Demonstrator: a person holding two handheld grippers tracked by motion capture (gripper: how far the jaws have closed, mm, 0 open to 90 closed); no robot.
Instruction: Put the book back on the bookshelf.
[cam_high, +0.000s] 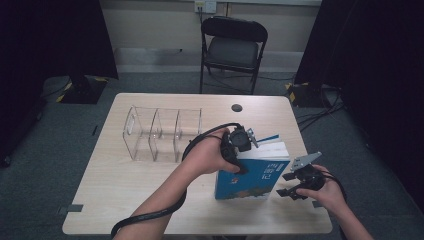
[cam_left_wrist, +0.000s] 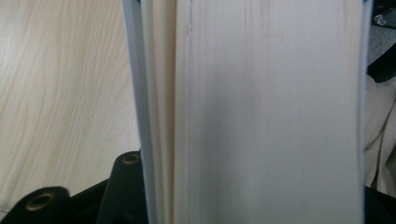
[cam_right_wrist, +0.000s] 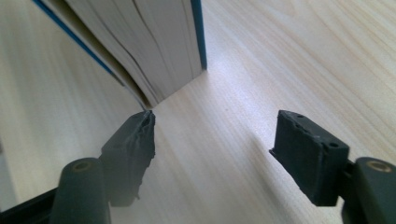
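Left gripper (cam_high: 239, 150) is clamped on the blue book (cam_high: 252, 177); right gripper (cam_high: 295, 187) is held open at the book's lower right corner.

Upright on the wooden table (cam_high: 125, 200), the book is gripped at its top edge, its page block (cam_left_wrist: 266, 112) seen between the left jaws. One right pad (cam_right_wrist: 133, 140) is placed at, perhaps just touching, the cover's corner; nothing is held between the spread right jaws. A clear divided organiser (cam_high: 162, 132) is set just left of the left hand (cam_high: 207, 155).
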